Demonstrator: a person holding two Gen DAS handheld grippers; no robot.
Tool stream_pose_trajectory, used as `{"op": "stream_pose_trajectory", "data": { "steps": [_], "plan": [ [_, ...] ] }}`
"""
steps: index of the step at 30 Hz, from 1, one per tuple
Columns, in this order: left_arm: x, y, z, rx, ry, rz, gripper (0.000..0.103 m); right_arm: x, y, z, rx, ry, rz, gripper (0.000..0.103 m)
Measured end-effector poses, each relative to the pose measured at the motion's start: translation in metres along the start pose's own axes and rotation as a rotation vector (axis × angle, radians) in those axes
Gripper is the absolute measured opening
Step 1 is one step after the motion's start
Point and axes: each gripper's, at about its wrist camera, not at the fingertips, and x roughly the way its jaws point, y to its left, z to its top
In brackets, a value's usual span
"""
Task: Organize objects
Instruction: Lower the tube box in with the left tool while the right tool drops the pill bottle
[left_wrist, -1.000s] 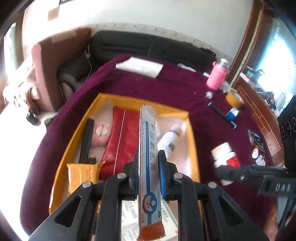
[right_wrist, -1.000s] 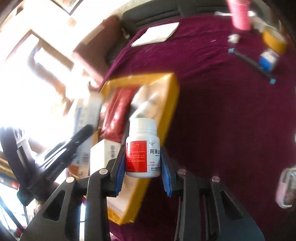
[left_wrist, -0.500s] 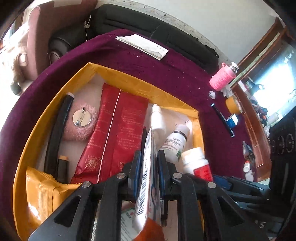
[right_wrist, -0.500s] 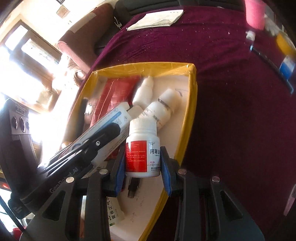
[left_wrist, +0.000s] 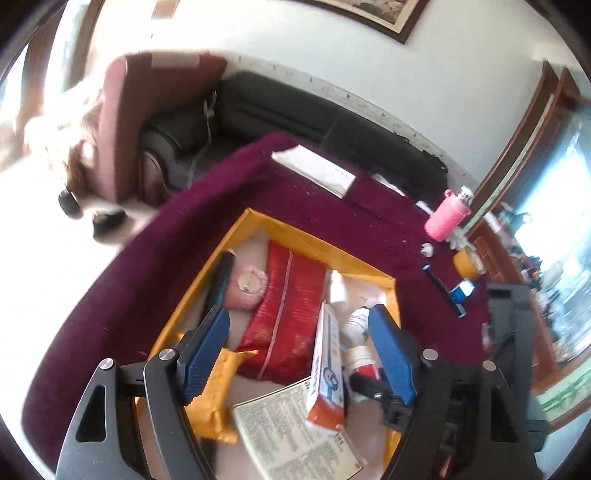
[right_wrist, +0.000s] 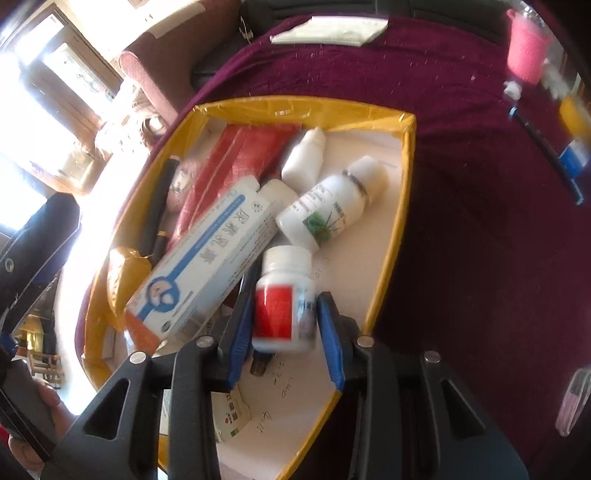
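Light, rigid white plastic pill bottle with red label (right_wrist: 282, 299) between opening right gripper (right_wrist: 280, 314) jaws; best gripped mid-body. Left gripper (left_wrist: 299, 354) spreading, empty.

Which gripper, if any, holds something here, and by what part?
Left gripper: nothing, jaws opening, ointment box released. Right gripper: jaws opening around the pill bottle's labelled body; actual grip unclear.

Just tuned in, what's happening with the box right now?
A person is packing items into the yellow-edged box. The left hand-held gripper is opening; its blue-and-white carton lies free among the bottles. The right hand-held gripper is also opening around the red-labelled pill bottle, low over the box floor.
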Motion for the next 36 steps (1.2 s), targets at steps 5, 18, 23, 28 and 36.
{"op": "stream_pose_trajectory", "data": {
  "steps": [5,18,23,28,36],
  "plan": [
    [-0.027,-0.039,-0.012,0.187,-0.164,0.274,0.085,-0.034,-0.005,-0.018,-0.001,-0.147,-0.018,0.056],
    [-0.044,-0.116,-0.040,0.386,-0.222,0.335,0.096,-0.061,-0.047,-0.038,0.054,-0.294,-0.092,0.060],
    [-0.043,-0.153,-0.055,0.475,-0.209,0.330,0.096,-0.077,-0.093,-0.052,0.132,-0.317,-0.104,0.060],
    [-0.040,-0.182,-0.067,0.547,-0.192,0.314,0.096,-0.096,-0.148,-0.069,0.242,-0.348,-0.119,0.060],
    [-0.031,-0.206,-0.081,0.622,-0.150,0.287,0.096,-0.138,-0.255,-0.130,0.497,-0.445,-0.185,0.060]
  ]
}}
